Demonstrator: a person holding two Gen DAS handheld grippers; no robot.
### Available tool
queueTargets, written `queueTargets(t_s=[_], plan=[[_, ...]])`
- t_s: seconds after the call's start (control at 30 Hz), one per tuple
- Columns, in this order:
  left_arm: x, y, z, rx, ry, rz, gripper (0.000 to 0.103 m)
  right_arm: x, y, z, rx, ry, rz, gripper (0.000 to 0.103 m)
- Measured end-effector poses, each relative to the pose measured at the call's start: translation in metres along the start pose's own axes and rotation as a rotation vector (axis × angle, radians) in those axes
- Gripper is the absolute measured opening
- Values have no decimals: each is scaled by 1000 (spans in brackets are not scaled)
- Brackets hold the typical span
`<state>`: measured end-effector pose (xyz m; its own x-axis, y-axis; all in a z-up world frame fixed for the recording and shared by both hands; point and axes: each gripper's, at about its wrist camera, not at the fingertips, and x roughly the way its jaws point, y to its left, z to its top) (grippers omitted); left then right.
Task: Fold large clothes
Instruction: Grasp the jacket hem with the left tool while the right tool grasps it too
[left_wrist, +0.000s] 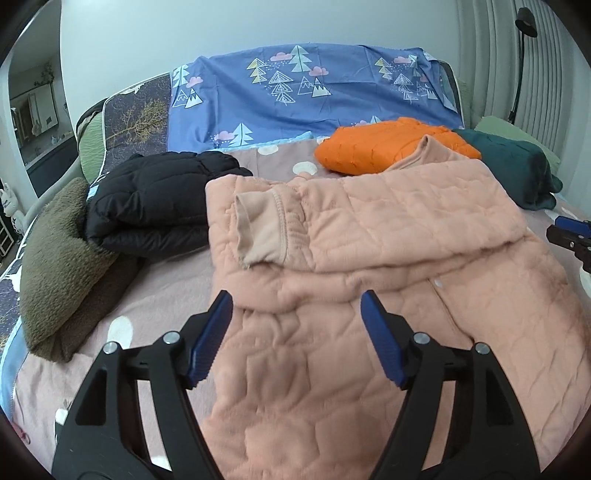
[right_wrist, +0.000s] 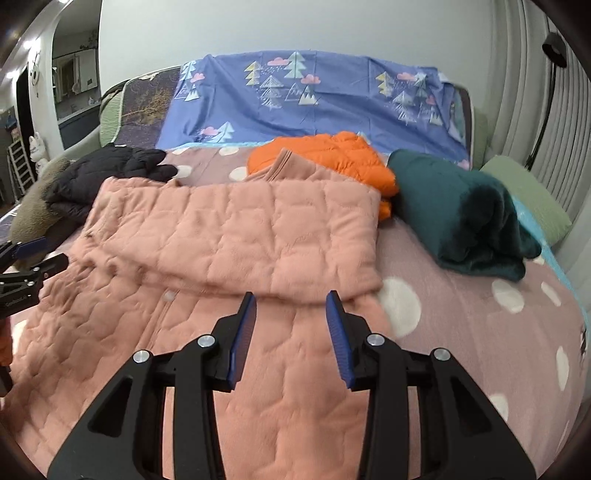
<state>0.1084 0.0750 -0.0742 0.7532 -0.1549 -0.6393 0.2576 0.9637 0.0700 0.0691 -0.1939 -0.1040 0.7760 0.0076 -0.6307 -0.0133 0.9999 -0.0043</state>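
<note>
1. Left wrist view: the left gripper (left_wrist: 297, 334) hangs over the near part of a pink quilted jacket (left_wrist: 369, 332), jaws spread wide, nothing between the blue pads but the fabric below, which they do not pinch.
2. Right wrist view: the right gripper (right_wrist: 291, 334) hovers over the same jacket (right_wrist: 240, 236) near its right edge, jaws partly open and gripping nothing.
3. The jacket lies flat on the bed (right_wrist: 480, 332), on a pink cover with white dots, one sleeve (left_wrist: 388, 221) folded across the chest so that its cuff (left_wrist: 258, 229) points toward the left side.
4. Each gripper shows at the edge of the other's view, the right one at the far right of the left wrist view, the left one at the far left of the right wrist view.
5. A black puffer jacket (left_wrist: 162, 199) sits folded just left of the pink one, with an olive fleece (left_wrist: 59, 258) beside it.
6. An orange jacket (right_wrist: 332, 158) lies behind the pink collar, touching it; a dark green bundle (right_wrist: 461, 214) rests to its right.
7. A blue sheet (right_wrist: 314, 99) printed with trees covers the headboard.
</note>
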Motion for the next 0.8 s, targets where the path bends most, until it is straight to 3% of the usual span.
queueTargets(t_s=[0.1,0.2,0.33,0.4,0.43,0.57,0.6,0.7,0.8], plan=[[-15,2,-13,0,-3,-3,75,-16,14,-24,-50,27,108,39],[-28,5,-32,10,0,5,78,-30,34,-52,-109,74,247,17],[-34,13,-59,14,37,51,79,-44,65,-89,-195,140,349,16],[-37,21,-72,-12,59,51,79,-32,82,-117,-252,248,334,16],[-39,25,-79,-27,72,47,79,-28,86,-128,-268,256,303,16],[-52,35,-105,-52,107,37,79,-54,79,-126,-253,177,307,17],[-57,37,-111,-52,105,37,80,-64,68,-121,-220,138,305,23],[-76,49,-128,-53,104,27,83,-88,17,-109,-105,45,182,41],[-86,68,-145,-104,119,-47,84,-86,-37,-112,69,66,88,42]])
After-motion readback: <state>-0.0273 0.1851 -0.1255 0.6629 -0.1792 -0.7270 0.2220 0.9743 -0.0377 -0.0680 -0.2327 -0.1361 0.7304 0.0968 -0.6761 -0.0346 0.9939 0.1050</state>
